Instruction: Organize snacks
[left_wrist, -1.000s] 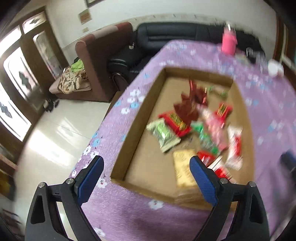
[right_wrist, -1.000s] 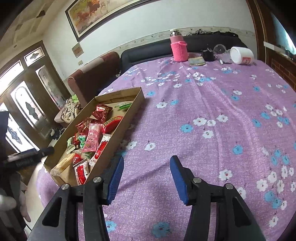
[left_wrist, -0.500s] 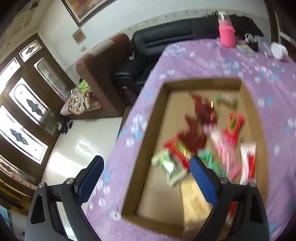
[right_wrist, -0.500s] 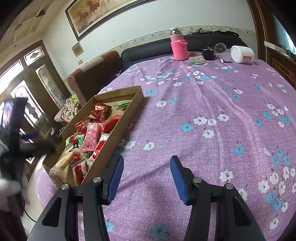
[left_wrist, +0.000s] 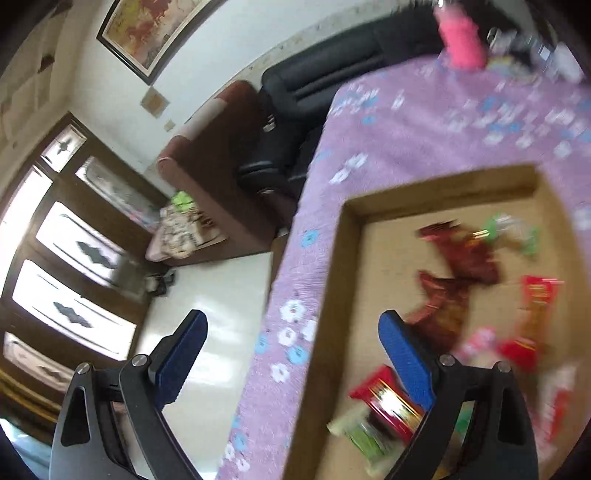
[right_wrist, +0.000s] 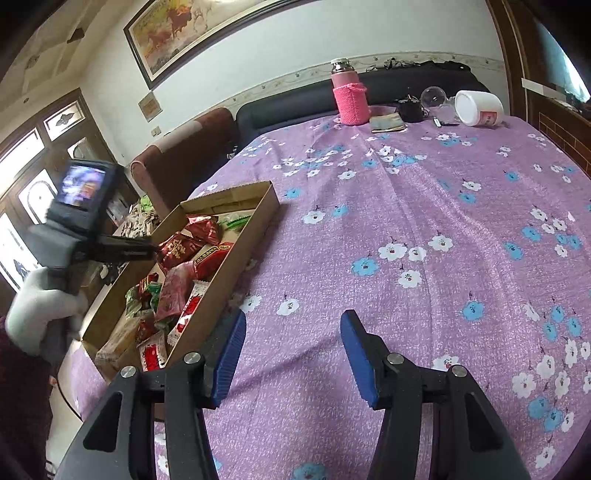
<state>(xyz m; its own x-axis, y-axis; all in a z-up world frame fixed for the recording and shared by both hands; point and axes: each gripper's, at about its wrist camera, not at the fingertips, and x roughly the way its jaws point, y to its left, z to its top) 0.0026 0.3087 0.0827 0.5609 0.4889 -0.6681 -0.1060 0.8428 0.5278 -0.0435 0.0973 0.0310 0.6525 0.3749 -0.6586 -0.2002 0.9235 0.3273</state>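
my left gripper hangs over the near left edge of the cardboard box, its fingers spread wide with nothing between them. my right gripper hovers low over the bare purple cloth of the desk, fingers also apart and empty, just beside the box's long right wall.

the snacks all lie loose inside the box, a jumble of small sealed packets: dark red ones toward the far end, a red and gold bar and a pale green packet close under my left fingers, pink and red ones along the right side. the left view is blurred, so i cannot read labels or edges well.

i judge these to be light, crinkly foil and plastic wrappers, soft enough to crush and slick enough to slide out of a flat pinch. the best hold looks like the crimped end seam or across the narrow middle of a packet, closing gently. where they overlap i may lift two at once, so i would start with one lying apart, such as the red and gold bar
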